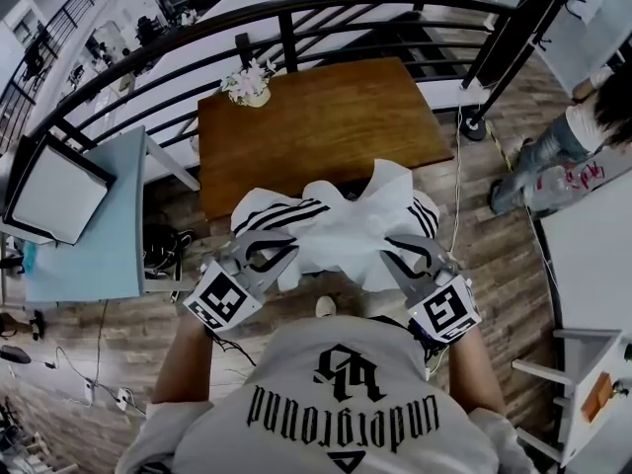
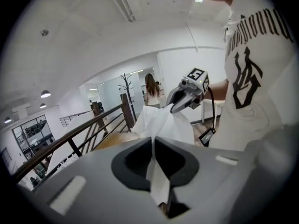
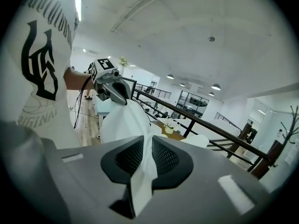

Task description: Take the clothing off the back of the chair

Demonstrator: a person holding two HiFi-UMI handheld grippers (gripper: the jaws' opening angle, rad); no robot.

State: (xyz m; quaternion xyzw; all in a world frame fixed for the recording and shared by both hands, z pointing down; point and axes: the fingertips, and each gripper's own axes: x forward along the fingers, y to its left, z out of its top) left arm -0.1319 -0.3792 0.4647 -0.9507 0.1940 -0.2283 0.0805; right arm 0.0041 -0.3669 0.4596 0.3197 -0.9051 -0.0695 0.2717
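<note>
Only the gripper views show the grip: the left gripper [image 2: 154, 157] and the right gripper [image 3: 145, 157] each have their jaws pressed onto a thin fold of the clothing [image 1: 341, 225]. From above, this crumpled white garment with black stripes spans between them, close before the person's chest and overlapping the near edge of the wooden table [image 1: 326, 117]. Plank floor [image 1: 489, 255] lies open to the right, and a dark railing [image 1: 286, 13] curves beyond the table.
</note>
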